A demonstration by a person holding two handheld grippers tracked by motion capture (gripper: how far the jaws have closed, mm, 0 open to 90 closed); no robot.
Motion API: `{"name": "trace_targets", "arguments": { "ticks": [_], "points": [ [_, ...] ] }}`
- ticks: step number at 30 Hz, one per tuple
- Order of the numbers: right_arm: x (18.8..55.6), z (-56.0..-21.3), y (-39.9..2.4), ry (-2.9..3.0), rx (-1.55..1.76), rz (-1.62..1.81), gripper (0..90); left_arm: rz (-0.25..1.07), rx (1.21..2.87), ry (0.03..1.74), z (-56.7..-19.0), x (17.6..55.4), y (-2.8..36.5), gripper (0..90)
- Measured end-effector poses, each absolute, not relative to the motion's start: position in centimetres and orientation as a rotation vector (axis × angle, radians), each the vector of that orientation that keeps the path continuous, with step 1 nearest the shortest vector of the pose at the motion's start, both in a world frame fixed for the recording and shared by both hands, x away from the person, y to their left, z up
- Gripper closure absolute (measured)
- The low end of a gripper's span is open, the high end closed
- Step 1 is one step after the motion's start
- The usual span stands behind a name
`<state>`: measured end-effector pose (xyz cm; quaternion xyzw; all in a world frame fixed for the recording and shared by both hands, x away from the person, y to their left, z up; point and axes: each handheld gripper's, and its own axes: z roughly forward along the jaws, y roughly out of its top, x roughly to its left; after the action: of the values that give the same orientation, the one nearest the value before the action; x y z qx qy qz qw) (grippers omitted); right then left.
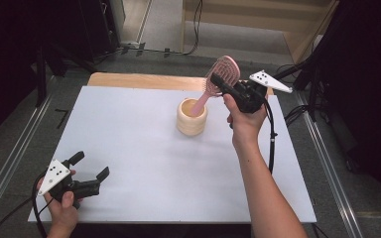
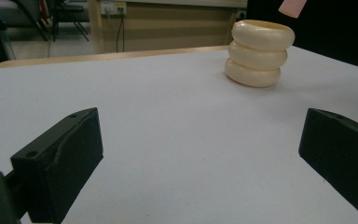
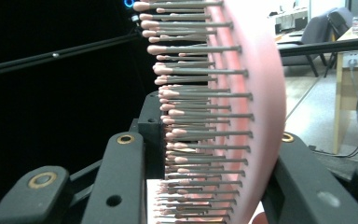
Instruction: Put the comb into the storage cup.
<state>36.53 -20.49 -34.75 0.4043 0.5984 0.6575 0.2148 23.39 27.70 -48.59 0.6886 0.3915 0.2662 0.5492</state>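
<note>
The right tool point(image 1: 226, 85) clamps the pink hairbrush point(image 1: 224, 72) by its head, handle slanting down, apparently inside the cream holder point(image 1: 191, 122); the left tool point(image 1: 88, 171) rests open well nearer the person.

- Left black two-jaw gripper point(image 1: 90, 165) held low near the table's front left corner, jaws spread wide, nothing between them.
- Right black two-jaw gripper point(image 1: 220, 82) raised at arm's length, jaws clamped on something pink.

Place: a lab or office workroom fitted out as a recording station.
Work surface: white table point(image 1: 129, 148) ringed by black curtains point(image 1: 10, 49) and metal floor rails point(image 1: 10, 163).
Floor: grey carpet, loose cables point(image 1: 197, 25).
Background: office chairs point(image 3: 324, 30), wooden desk point(image 3: 354, 70) with wall sockets.
</note>
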Motion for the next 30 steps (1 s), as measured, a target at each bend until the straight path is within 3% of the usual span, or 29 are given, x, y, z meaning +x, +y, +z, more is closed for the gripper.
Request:
{"name": "trace_targets", "arguments": {
  "ticks": [30],
  "points": [
    [38.9, -37.4, -19.5, 1.683, 1.173, 1.766, 62.3, 0.633, 1.642, 0.915, -48.6, 23.4, 27.7, 0.0]
  ]
}}
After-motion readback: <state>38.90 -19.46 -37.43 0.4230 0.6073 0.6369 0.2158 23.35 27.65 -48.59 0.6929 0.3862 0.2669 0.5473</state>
